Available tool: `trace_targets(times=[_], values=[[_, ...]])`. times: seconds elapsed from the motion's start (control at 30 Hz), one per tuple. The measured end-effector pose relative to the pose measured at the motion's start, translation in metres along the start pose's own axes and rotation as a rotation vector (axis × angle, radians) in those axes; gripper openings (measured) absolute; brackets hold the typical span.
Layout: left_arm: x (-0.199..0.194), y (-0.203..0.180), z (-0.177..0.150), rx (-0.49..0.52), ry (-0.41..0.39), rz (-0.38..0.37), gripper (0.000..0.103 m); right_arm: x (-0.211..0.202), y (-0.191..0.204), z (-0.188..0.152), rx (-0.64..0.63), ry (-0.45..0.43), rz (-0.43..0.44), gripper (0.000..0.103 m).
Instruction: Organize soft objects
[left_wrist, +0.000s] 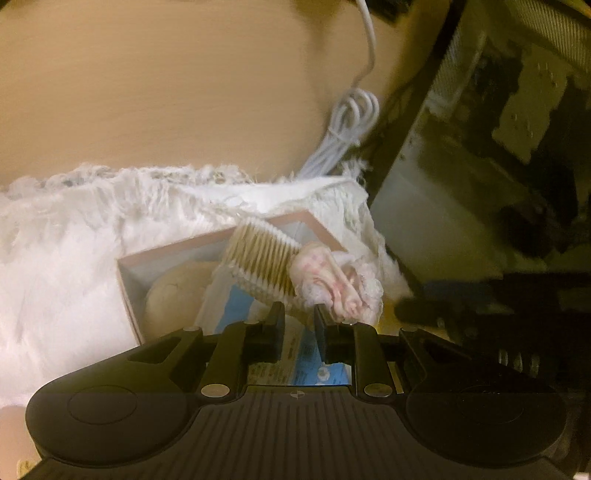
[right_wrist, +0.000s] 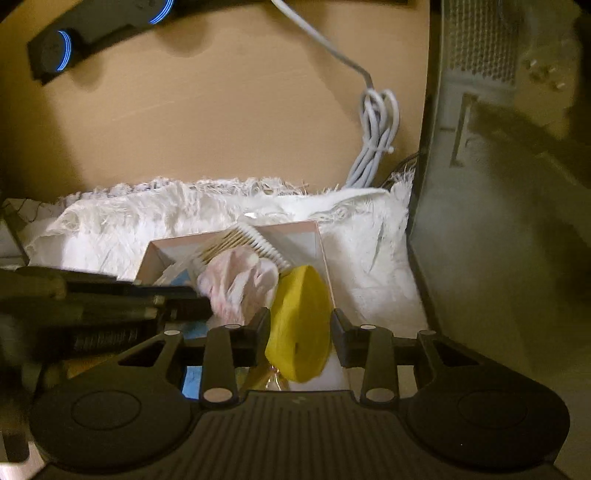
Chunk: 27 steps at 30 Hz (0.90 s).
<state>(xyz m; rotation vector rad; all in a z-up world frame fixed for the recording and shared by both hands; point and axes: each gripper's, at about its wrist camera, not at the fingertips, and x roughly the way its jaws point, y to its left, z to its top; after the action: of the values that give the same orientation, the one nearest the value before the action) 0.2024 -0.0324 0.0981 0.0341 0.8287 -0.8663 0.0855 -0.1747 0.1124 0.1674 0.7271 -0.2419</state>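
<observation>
Up close in the left wrist view, the left gripper has its fingers parted a little, and the right-hand finger touches a crumpled white-and-pink lacy cloth; whether the cloth is pinched I cannot tell. The cloth lies at the right rim of an open pale pink cardboard box, against a row of wooden-stemmed cotton swabs. Inside the box sit a round beige pad and a blue-and-white printed packet. The box rests on a shaggy white fur mat at the right edge of the tan wooden tabletop, near a coiled white cable.

Seen from the right wrist, the right gripper has its fingers spread around a yellow rounded sponge over the box's right side, without a visible squeeze. The cloth lies just left of it, the left gripper's black finger reaching in beside it. A black device with blue light rings lies at the far left corner.
</observation>
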Motion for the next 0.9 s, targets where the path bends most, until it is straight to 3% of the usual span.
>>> trace_targets(times=[0.17,0.33,0.47,0.57,0.7,0.77,0.83,0.9], values=[[-0.063,-0.013,-0.023,-0.064,-0.159,0.069,0.025,-0.015,0.001,-0.019,-0.077,-0.073,0.077,0.056],[-0.113,-0.04,-0.096,-0.163,-0.314,0.269,0.025,-0.021,0.0,-0.049,-0.121,-0.078,0.219,0.065],[-0.104,-0.054,-0.164,-0.294,-0.263,0.496,0.025,-0.014,0.009,-0.084,-0.222,-0.034,0.295,0.069],[-0.086,-0.057,-0.198,-0.407,-0.196,0.572,0.025,0.001,0.024,-0.107,-0.337,0.018,0.325,0.069],[-0.068,-0.069,-0.215,-0.42,-0.193,0.644,0.026,0.025,0.028,-0.122,-0.369,0.082,0.325,0.07],[-0.063,-0.075,-0.215,-0.426,-0.207,0.68,0.026,0.028,0.027,-0.128,-0.375,0.054,0.32,0.084],[-0.06,-0.076,-0.214,-0.45,-0.221,0.675,0.028,0.031,0.026,-0.131,-0.38,0.04,0.306,0.092],[-0.053,-0.083,-0.211,-0.43,-0.223,0.685,0.037,0.036,0.023,-0.132,-0.357,0.032,0.279,0.103]])
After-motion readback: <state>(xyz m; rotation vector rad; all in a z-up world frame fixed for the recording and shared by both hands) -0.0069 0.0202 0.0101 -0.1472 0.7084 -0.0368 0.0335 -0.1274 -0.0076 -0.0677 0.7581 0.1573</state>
